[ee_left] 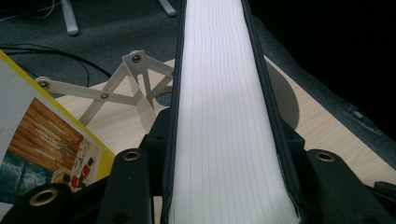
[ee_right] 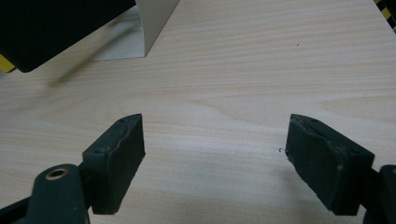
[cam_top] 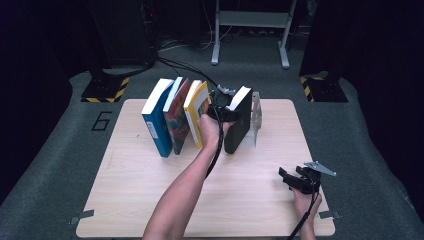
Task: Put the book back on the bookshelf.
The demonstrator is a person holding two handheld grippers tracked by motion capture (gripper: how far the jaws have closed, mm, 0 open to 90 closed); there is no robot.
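The black book [cam_top: 239, 120] stands tilted at the right end of the row on the desk [cam_top: 260, 200], top leaning against the white bookend [cam_top: 256, 115], and the left hand-held gripper [cam_top: 222, 106] has it clamped, a jaw on each cover with the white page edges [ee_left: 224, 116] running up between them. Just to its left leans the yellow book [cam_top: 198, 117], then the red patterned book [cam_top: 177, 120] and the blue book [cam_top: 156, 122]. Well apart, near the desk's front right, the right hand-held gripper [cam_top: 292, 177] sits low over bare wood, jaws wide apart, holding nothing.
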